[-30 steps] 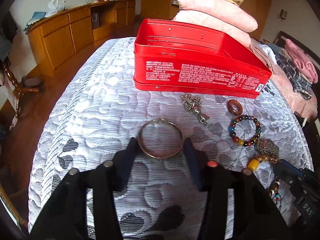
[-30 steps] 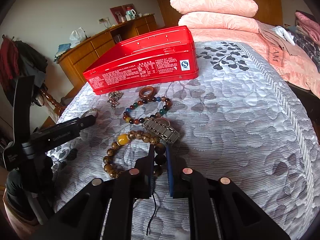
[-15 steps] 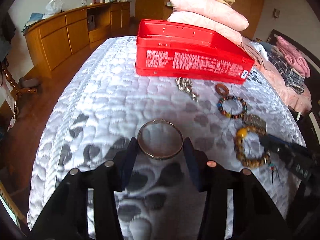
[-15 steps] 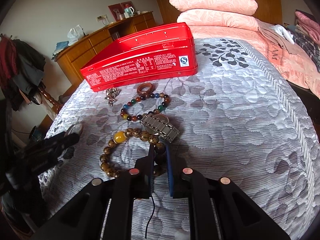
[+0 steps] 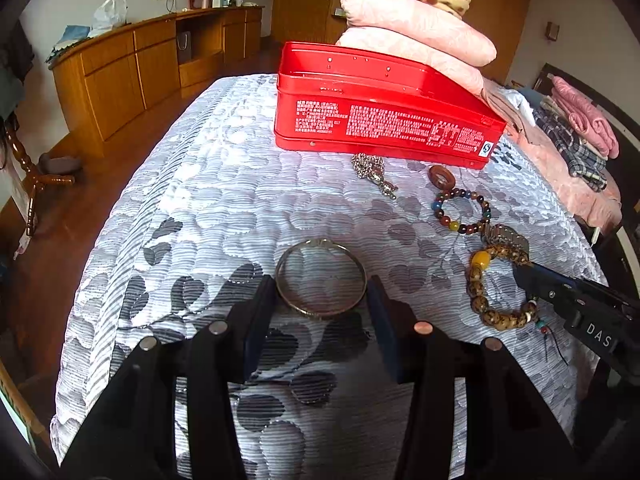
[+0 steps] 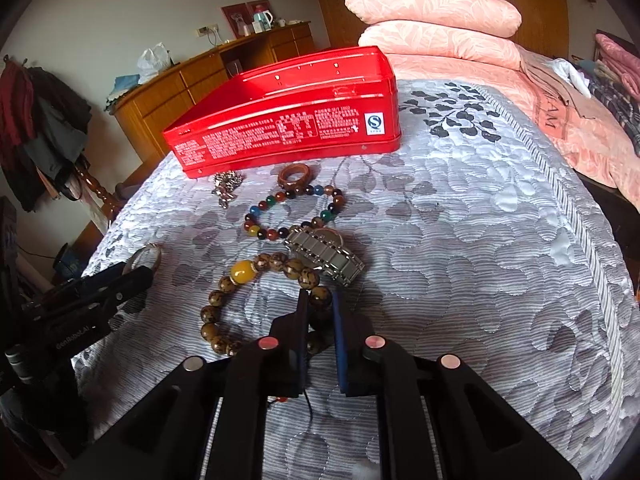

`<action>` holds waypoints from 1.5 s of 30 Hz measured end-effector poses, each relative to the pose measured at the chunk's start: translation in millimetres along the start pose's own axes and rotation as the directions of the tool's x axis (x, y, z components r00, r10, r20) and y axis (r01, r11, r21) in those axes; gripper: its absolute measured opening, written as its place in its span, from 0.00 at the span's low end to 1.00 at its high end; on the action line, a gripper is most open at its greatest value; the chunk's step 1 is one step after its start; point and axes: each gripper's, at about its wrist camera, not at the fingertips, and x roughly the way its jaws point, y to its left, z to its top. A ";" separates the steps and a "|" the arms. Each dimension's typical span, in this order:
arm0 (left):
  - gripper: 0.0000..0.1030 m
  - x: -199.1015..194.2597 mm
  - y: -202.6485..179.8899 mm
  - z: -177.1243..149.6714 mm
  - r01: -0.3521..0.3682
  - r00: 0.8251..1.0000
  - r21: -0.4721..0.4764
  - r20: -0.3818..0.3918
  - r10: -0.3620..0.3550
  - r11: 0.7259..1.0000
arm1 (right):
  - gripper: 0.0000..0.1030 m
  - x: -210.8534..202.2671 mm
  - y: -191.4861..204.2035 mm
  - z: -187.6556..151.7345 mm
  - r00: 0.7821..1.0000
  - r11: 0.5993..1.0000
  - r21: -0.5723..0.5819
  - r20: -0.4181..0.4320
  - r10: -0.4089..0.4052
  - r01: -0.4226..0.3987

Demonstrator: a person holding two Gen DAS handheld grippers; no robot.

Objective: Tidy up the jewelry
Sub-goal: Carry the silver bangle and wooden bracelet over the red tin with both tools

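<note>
My left gripper (image 5: 320, 284) is shut on a silver bangle (image 5: 316, 243), its pads pressing on the ring's two sides above the patterned bedcover (image 5: 208, 216). My right gripper (image 6: 320, 300) is shut on a dark bead of the brown bead bracelet (image 6: 240, 272), which lies on the cover with its yellow bead to the left. An open red tin (image 5: 380, 124) (image 6: 288, 128) sits further back on the bed. Between it and the grippers lie a silver chain (image 5: 370, 168), a wooden ring (image 5: 441, 176), a coloured bead bracelet (image 5: 460, 210) and a metal watch band (image 6: 324, 252).
Stacked pink pillows (image 5: 416, 28) rest behind the tin, with a pink blanket (image 6: 560, 120) and folded clothes (image 5: 580, 132) to the right. The bed drops to a wooden floor (image 5: 60, 240) on the left, where a long wooden dresser (image 5: 120, 76) lines the wall.
My left gripper has drawn back from the red tin with the bangle still between its fingers. The right gripper has kept still on the brown bracelet.
</note>
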 end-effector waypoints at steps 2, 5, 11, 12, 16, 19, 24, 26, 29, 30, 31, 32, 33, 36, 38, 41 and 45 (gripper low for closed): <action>0.44 -3.4 -0.2 0.8 0.007 1.000 0.000 0.008 -0.007 1.000 | 0.11 -5.6 1.5 2.6 1.000 1.000 -0.007 0.014 0.005 -0.004; 0.44 -9.7 0.1 2.9 0.021 1.000 -0.005 0.023 -0.020 1.000 | 0.11 -16.3 4.0 8.4 0.999 1.000 -0.023 0.039 0.010 -0.010; 0.44 -26.5 -0.7 13.9 0.037 0.997 0.002 0.074 -0.037 0.999 | 0.11 -40.4 11.3 27.3 0.995 0.998 -0.070 0.102 0.003 0.004; 0.44 -28.5 -1.3 16.3 0.041 0.996 0.004 0.081 -0.041 0.999 | 0.11 -45.4 12.7 31.8 0.993 0.997 -0.080 0.116 0.002 0.008; 0.44 -36.1 -5.3 28.0 0.056 0.992 0.013 0.112 -0.057 0.998 | 0.11 -56.5 17.1 46.3 0.989 0.993 -0.115 0.149 -0.007 0.025; 0.44 -40.9 -9.0 37.2 0.070 0.989 0.022 0.131 -0.073 0.997 | 0.11 -63.7 18.2 58.7 0.985 0.991 -0.132 0.171 -0.009 0.032; 0.44 -44.9 -15.5 55.1 0.077 0.983 0.041 0.163 -0.083 0.996 | 0.11 -70.4 17.7 81.5 0.979 0.990 -0.142 0.204 0.005 0.025; 0.44 -45.4 -18.0 64.2 0.080 0.981 0.049 0.174 -0.088 0.996 | 0.11 -72.3 18.9 91.8 0.975 0.988 -0.150 0.220 0.005 0.028; 0.44 -45.7 -21.6 82.1 0.088 0.976 0.061 0.193 -0.098 0.994 | 0.11 -73.9 21.3 107.9 0.970 0.987 -0.161 0.241 0.012 0.028; 0.44 -45.4 -22.5 87.9 0.089 0.975 0.065 0.199 -0.101 0.994 | 0.11 -73.6 21.8 115.3 0.968 0.987 -0.161 0.248 0.018 0.023; 0.44 -45.0 -23.7 93.1 0.091 0.974 0.068 0.204 -0.103 0.994 | 0.11 -72.8 22.0 120.5 0.968 0.987 -0.159 0.252 0.021 0.020; 0.44 -44.5 -25.1 100.4 0.099 0.971 0.070 0.210 -0.111 0.993 | 0.11 -71.5 22.2 125.7 0.966 0.987 -0.159 0.256 0.025 0.017; 0.44 -43.9 -26.4 107.1 0.105 0.969 0.072 0.217 -0.118 0.992 | 0.11 -70.5 22.6 130.4 0.965 0.987 -0.160 0.260 0.027 0.015; 0.44 -39.0 -29.9 126.2 0.105 0.965 0.074 0.234 -0.119 0.992 | 0.11 -64.0 24.3 145.7 0.962 0.987 -0.160 0.271 0.034 0.010; 0.44 -31.9 -31.3 139.8 0.107 0.964 0.069 0.238 -0.121 0.992 | 0.11 -58.1 26.2 155.6 0.961 0.987 -0.158 0.275 0.039 0.005; 0.44 -20.5 -33.2 153.4 0.109 0.963 0.060 0.240 -0.120 0.992 | 0.11 -46.9 25.6 166.3 0.960 0.989 -0.148 0.277 0.035 0.007; 0.44 -0.3 -36.6 167.6 0.103 0.966 0.059 0.232 -0.114 0.993 | 0.11 -28.7 20.7 179.5 0.961 0.992 -0.125 0.272 0.046 -0.012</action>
